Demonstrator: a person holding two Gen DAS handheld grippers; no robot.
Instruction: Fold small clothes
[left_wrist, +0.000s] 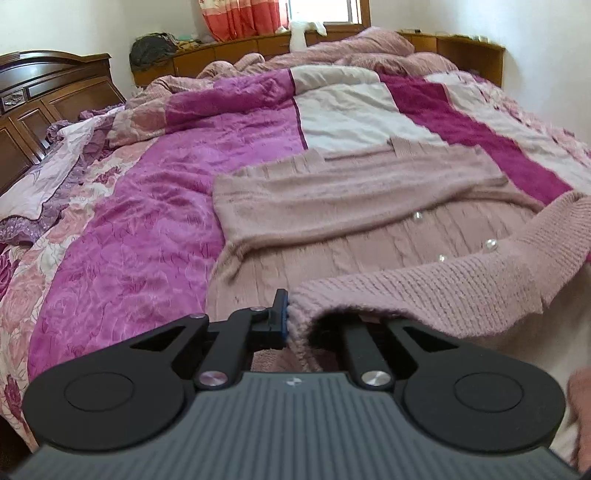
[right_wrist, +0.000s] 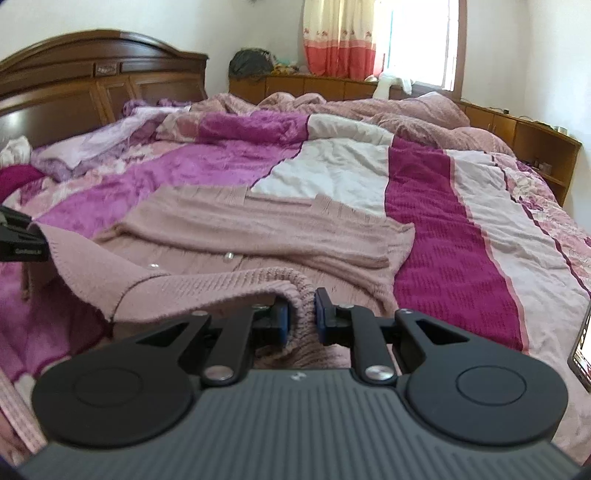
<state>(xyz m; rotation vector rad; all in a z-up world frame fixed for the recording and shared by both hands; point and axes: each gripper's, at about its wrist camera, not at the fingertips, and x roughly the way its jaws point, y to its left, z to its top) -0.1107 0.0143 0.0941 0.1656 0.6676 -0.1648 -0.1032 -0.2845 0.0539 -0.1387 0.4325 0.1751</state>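
A dusty-pink knit cardigan (left_wrist: 362, 192) with pearl buttons lies on the bed, its sleeves folded across its body. My left gripper (left_wrist: 291, 314) is shut on the ribbed hem (left_wrist: 424, 291) at one near corner; the knit hides its right finger. In the right wrist view the same cardigan (right_wrist: 258, 236) spreads ahead, and my right gripper (right_wrist: 301, 314) is shut on a bunch of the ribbed hem (right_wrist: 258, 284) at the other near corner. The hem hangs raised between both grippers. The left gripper's tip (right_wrist: 18, 240) shows at that view's left edge.
The bed carries a patchwork blanket (left_wrist: 155, 192) of magenta, white and floral panels, with a rumpled pink quilt (left_wrist: 369, 48) at the far side. A wooden headboard (right_wrist: 92, 85) stands left, low wooden shelves (right_wrist: 517, 133) behind. A phone screen (right_wrist: 581, 350) sits at the right edge.
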